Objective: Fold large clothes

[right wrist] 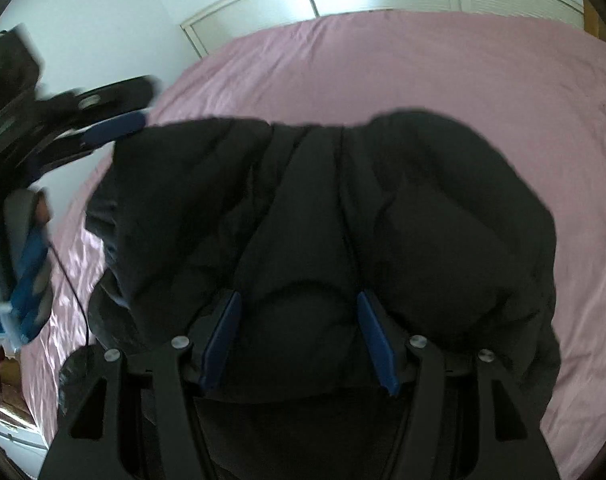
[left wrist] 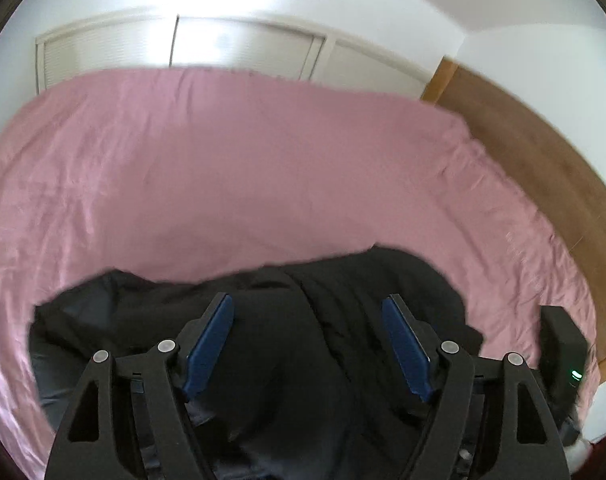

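A black padded jacket lies bunched on the pink bed sheet near the front edge. It also fills the middle of the right wrist view, folded over on itself. My left gripper is open above the jacket, blue pads apart, holding nothing. My right gripper is open, its jaws wide over a thick fold of the jacket. The left gripper also shows blurred at the upper left of the right wrist view, beside the jacket's left corner.
The bed's pink sheet spreads far behind the jacket. White closet doors stand behind the bed. A brown wooden floor runs along the bed's right side. A gloved hand is at the left.
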The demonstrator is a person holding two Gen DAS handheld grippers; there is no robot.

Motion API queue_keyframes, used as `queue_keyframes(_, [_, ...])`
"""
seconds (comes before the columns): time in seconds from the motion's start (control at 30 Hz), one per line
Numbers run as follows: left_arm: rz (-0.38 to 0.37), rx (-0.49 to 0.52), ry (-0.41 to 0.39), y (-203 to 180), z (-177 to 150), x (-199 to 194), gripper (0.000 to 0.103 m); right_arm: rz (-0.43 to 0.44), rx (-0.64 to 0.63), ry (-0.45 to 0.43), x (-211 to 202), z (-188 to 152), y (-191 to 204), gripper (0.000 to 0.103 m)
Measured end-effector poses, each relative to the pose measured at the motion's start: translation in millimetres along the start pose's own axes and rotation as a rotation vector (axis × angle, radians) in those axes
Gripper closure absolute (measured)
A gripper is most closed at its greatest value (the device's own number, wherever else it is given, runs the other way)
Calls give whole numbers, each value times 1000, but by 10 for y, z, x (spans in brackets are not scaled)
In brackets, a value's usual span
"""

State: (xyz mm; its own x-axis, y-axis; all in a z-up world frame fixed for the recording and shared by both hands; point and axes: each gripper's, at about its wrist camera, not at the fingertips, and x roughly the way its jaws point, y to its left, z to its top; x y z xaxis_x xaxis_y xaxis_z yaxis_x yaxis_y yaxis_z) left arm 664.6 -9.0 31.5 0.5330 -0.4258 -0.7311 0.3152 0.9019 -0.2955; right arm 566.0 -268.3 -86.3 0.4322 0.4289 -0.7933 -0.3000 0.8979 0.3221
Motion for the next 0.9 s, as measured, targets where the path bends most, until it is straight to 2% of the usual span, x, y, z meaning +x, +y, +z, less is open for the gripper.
queue_keyframes(0.07, [62, 17, 40, 9, -154, 195, 29, 1, 7, 9, 33, -108, -48, 44])
queue_keyframes(0.23, [86, -23, 130, 119, -833, 346, 30, 15, 40, 11, 76, -339, -171, 43])
queue_keyframes(0.3, [96, -24, 120, 118, -1054, 340, 30, 2, 18, 17, 114, -414, -157, 42])
queue_keyframes(0.43, [132, -49, 107, 115, -1230, 464, 30, -50, -5, 16, 215, -544, -126, 41])
queue_keyframes(0.5, [151, -43, 116, 92, -1219, 528, 30, -61, 10, 27, 212, -525, -128, 41])
queue_keyframes(0.7, [156, -22, 116, 26, -1025, 352, 30, -65, -5, 20, -75, -329, 18, 41])
queue_keyframes(0.8, [151, -11, 95, -11, -927, 196, 30, -57, -26, -30, -374, -205, 87, 41])
queue_keyframes(0.9, [132, 12, 25, -84, -781, -49, 30, -52, -44, -110, -648, -15, 118, 41])
